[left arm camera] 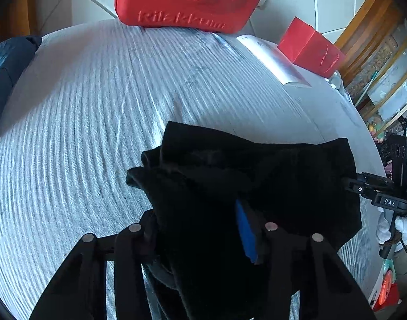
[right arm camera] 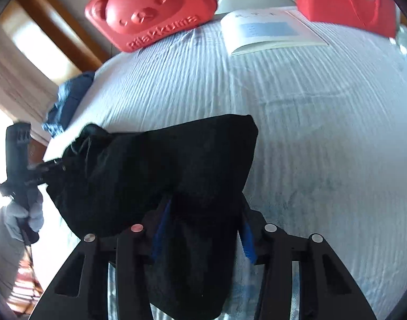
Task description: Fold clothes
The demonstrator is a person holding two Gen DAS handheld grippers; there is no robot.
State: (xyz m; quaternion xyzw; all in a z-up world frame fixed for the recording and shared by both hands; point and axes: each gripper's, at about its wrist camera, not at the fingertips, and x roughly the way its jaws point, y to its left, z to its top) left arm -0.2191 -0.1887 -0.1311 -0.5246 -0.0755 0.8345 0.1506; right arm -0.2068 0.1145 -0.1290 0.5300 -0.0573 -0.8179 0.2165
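Through the left wrist view, your left gripper [left arm camera: 203, 240] is clamping a bunched edge of the black garment [left arm camera: 256, 176], the cloth packed between the fingers [left arm camera: 246, 229] and spilling forward above the striped bed [left arm camera: 97, 106]. Over at the right edge, your right gripper [left arm camera: 352, 184] is biting the garment's far corner, so you are stretching the piece between both hands, probably to line up a fold.

Switching to the right wrist view, the right gripper [right arm camera: 200, 240] is pinching the garment [right arm camera: 163, 165] too, fabric draping down past the blue finger pads [right arm camera: 247, 242]. The left gripper [right arm camera: 54, 166] is holding the opposite end at left. The garment is hanging lifted off the bed [right arm camera: 323, 133], near its front edge, well apart from the red case [right arm camera: 150, 8], the booklet [right arm camera: 270, 29] and the red bag [right arm camera: 344, 0] at the far side.
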